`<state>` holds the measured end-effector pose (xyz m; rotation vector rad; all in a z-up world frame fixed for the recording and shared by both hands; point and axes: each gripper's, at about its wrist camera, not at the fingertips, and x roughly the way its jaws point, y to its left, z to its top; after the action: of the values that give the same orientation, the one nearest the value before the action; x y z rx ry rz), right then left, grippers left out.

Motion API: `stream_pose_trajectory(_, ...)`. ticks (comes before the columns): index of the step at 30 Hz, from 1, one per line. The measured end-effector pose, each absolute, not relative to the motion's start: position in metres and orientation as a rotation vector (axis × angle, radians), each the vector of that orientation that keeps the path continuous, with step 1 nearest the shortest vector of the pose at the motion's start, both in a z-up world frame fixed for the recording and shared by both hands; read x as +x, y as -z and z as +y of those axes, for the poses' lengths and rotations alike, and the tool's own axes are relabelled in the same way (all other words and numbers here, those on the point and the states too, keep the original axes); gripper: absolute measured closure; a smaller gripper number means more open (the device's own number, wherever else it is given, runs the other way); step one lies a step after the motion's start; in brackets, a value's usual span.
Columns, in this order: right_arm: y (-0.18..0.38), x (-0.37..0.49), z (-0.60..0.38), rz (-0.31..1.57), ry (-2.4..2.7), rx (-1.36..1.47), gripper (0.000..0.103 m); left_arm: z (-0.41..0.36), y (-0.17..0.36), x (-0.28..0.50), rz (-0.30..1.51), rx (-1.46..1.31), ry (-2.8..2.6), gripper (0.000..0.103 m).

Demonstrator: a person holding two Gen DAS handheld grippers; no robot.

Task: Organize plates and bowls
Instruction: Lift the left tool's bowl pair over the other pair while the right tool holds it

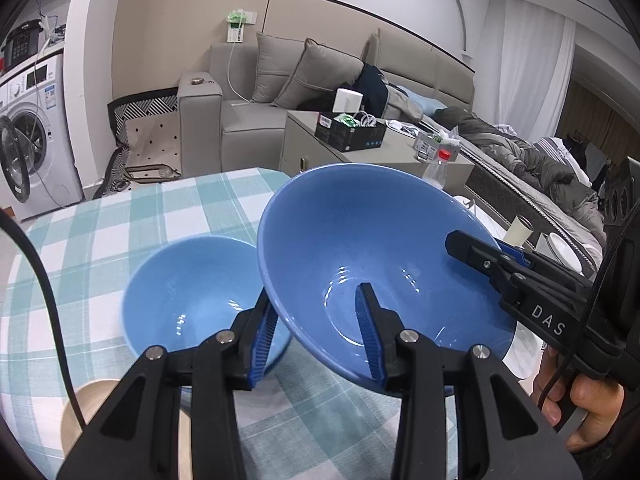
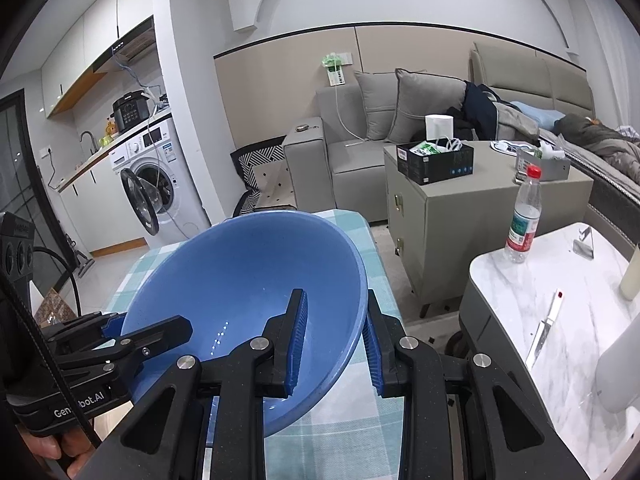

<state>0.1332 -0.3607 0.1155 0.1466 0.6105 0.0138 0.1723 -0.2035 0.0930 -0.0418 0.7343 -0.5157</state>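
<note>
**Two grippers on one blue bowl over a checked cloth**

Living-room furniture fills the background: a grey sofa (image 2: 360, 148) with cushions, a washing machine (image 2: 154, 188) with its door open, and a grey cabinet (image 2: 472, 216) carrying a black box. Nearer, a table under a teal-and-white checked cloth (image 1: 100, 232) holds the work, with a white marble table (image 2: 532, 300) beside it.

A large blue bowl (image 1: 372, 256) is tilted above the cloth, its rim caught on two sides. The left gripper (image 1: 320, 328) has its jaws partly closed over the near rim, one blue pad inside the bowl and one outside. The right gripper (image 2: 336, 344) clamps the opposite rim the same way, its jaws a narrow gap apart with the wall between them. A second blue bowl (image 1: 188, 300) sits upright on the cloth just beside and below the lifted one; whether they touch is hard to tell.

On the marble table stand a clear plastic bottle (image 2: 524, 216) with a red cap and a knife (image 2: 544, 328).

Readable lettering: "DAS" on the right gripper's body in the left view, and "Gen…bot.AI" on the left gripper's body, partly hidden by a cable.
</note>
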Motion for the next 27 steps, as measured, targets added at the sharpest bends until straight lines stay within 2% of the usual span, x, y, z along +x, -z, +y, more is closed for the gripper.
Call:
stream_pose_trajectory(10,-0.124,0.156,-0.326,0.621,-0.051,0.123,0.076,-0.173,-0.103,0.179,0.705,-0.059,0.465,0.065)
stream_pose_trajectory(27,-0.107,0.191,-0.272,0.665,-0.120,0.080,0.075,-0.124,-0.090,0.197,0.716,-0.087,0.378,0.065)
